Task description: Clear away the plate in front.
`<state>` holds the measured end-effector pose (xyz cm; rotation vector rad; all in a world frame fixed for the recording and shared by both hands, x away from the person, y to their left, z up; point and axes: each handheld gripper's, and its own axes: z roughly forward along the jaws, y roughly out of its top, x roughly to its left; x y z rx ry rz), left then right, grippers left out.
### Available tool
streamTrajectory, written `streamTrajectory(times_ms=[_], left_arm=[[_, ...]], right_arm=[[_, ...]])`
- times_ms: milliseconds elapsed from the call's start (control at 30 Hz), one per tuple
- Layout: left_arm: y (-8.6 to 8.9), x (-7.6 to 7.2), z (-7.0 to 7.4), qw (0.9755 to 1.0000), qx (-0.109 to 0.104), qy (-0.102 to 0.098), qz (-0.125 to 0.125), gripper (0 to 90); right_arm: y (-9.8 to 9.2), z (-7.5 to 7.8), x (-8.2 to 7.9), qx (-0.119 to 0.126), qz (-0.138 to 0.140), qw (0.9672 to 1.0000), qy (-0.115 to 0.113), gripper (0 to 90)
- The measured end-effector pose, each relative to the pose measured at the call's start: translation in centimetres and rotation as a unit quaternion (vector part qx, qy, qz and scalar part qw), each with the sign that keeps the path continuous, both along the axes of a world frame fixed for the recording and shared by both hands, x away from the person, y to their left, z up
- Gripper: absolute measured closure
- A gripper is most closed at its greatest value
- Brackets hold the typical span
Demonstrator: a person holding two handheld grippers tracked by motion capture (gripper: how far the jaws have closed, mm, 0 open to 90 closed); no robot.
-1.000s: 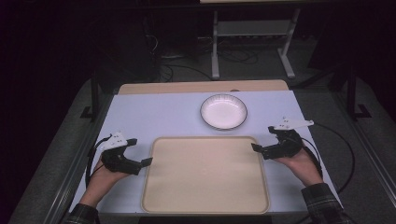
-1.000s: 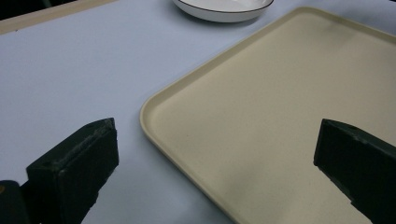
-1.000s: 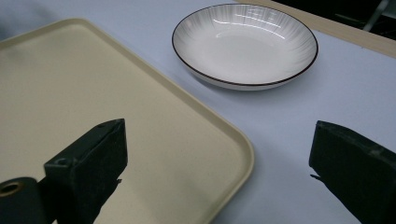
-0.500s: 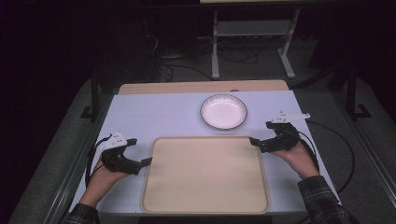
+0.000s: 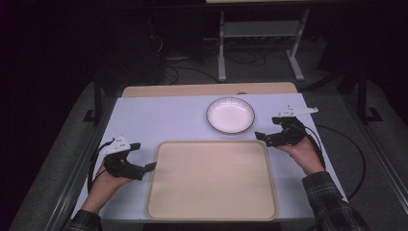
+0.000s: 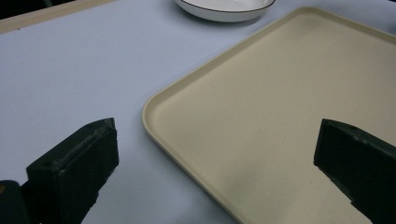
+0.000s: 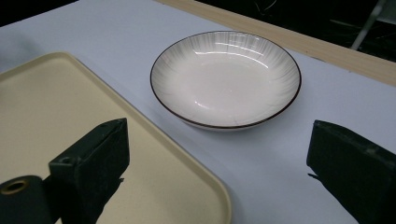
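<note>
A beige tray (image 5: 211, 178) lies empty at the table's near middle. Beyond it sits a white bowl (image 5: 230, 114) with a dark rim, also empty. My left gripper (image 5: 149, 167) rests open just left of the tray's left edge (image 6: 187, 88), jaws pointing at it. My right gripper (image 5: 260, 136) is open and raised at the tray's far right corner, aimed toward the bowl (image 7: 225, 78), which lies a short way ahead of its jaws. Nothing is between either pair of jaws.
The table (image 5: 159, 115) has a pale cover with a wooden strip (image 5: 207, 89) along its far edge. A metal stand (image 5: 260, 33) and cables lie on the dark floor beyond. Cables trail from both grippers.
My right gripper has moved forward and left, from beside the tray's right edge toward the bowl. The left gripper has stayed where it was.
</note>
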<state>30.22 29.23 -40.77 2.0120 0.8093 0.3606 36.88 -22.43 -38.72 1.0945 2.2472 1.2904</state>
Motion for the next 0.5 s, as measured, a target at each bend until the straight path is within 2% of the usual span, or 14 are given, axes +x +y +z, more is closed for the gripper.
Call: streamTrajectory(times_ms=[500], left_arm=[[0.0,0.0,-0.1,1.0000,0.000,0.003,-0.001,0.0]], right_arm=[[0.9,0.0,2.0,-0.002,0.003,1.0000,0.006,5.5]])
